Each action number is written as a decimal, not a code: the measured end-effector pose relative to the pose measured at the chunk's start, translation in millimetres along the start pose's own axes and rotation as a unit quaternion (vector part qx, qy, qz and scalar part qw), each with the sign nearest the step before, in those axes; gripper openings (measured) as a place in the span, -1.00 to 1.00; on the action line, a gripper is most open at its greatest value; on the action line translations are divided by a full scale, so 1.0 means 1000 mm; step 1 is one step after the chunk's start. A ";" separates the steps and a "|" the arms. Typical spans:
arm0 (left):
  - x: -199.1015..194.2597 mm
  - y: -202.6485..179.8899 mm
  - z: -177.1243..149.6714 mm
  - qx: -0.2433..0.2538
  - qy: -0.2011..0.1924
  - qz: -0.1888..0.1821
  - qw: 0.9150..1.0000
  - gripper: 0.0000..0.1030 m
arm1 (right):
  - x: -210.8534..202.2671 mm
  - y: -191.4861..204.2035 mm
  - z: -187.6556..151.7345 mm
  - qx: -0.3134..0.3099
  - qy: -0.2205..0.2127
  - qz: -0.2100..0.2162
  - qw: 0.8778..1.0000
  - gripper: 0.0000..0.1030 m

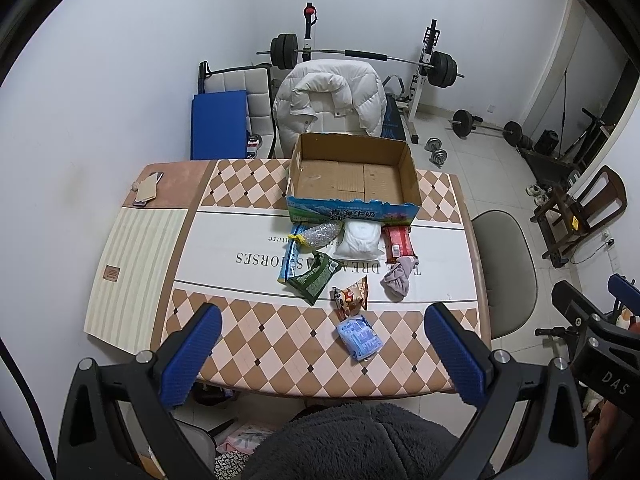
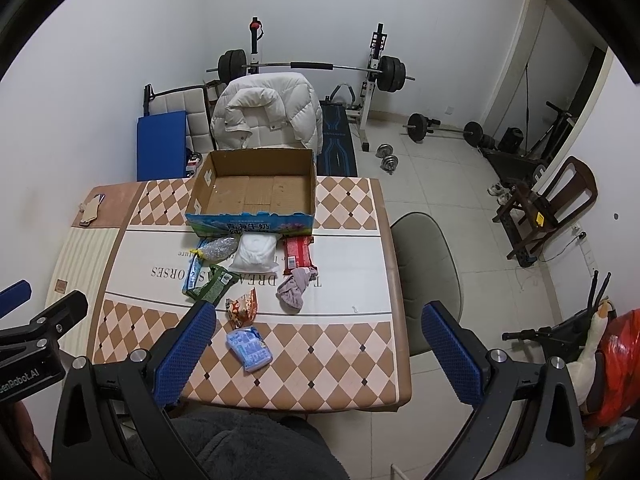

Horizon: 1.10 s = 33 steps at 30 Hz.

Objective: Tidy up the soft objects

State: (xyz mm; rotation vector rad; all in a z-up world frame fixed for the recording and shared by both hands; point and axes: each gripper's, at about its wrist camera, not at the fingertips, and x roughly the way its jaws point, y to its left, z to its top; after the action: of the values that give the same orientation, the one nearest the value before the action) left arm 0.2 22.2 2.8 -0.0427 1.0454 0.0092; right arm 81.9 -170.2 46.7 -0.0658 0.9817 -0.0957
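An open, empty cardboard box [image 1: 352,176] [image 2: 256,190] stands at the table's far side. In front of it lie several soft items: a white bag [image 1: 359,242] [image 2: 258,254], a red packet [image 1: 397,242] [image 2: 298,254], a clear bubble bag [image 1: 318,235], a green packet [image 1: 314,278] [image 2: 212,282], a mauve cloth [image 1: 398,278] [image 2: 294,288], an orange snack bag [image 1: 350,296] [image 2: 242,306] and a blue tissue pack [image 1: 360,338] [image 2: 250,348]. My left gripper [image 1: 322,354] and right gripper [image 2: 316,352] are open and empty, held above the near table edge.
A patterned table [image 1: 256,344] carries a phone and card [image 1: 146,190] at its far left. A chair with a white jacket [image 1: 328,98] stands behind the box, a grey chair [image 1: 506,268] to the right. Weights and a barbell rack line the back wall.
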 end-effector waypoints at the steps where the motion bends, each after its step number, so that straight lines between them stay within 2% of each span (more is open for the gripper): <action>1: 0.000 0.000 0.001 0.000 -0.001 0.001 1.000 1.00 | 0.000 0.000 0.000 0.001 0.002 0.001 1.000 1.00; 14: -0.003 0.006 0.002 -0.006 -0.004 0.001 1.000 1.00 | -0.004 0.005 0.000 -0.002 -0.002 0.003 1.000 1.00; 18: 0.016 0.016 0.004 -0.009 -0.005 0.014 1.000 1.00 | 0.020 0.014 -0.002 -0.020 0.015 0.002 1.000 1.00; 22: 0.071 0.028 -0.004 -0.009 0.025 0.047 0.999 1.00 | 0.095 0.032 -0.009 -0.042 0.077 0.049 0.995 1.00; 25: 0.126 0.040 -0.017 -0.008 0.066 0.077 0.995 1.00 | 0.174 0.053 -0.029 -0.064 0.144 0.079 0.984 1.00; 29: 0.204 0.061 -0.040 -0.012 0.139 0.083 0.987 1.00 | 0.273 0.085 -0.069 -0.085 0.217 0.087 0.969 1.00; 33: 0.252 0.072 -0.056 0.008 0.162 0.089 0.983 1.00 | 0.351 0.113 -0.110 -0.080 0.277 0.096 0.953 1.00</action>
State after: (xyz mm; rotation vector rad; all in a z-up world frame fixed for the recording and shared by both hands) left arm 76.2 88.2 -245.8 0.0662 1.3714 0.1618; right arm 190.1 -98.5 -315.9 -0.0953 1.5515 0.1549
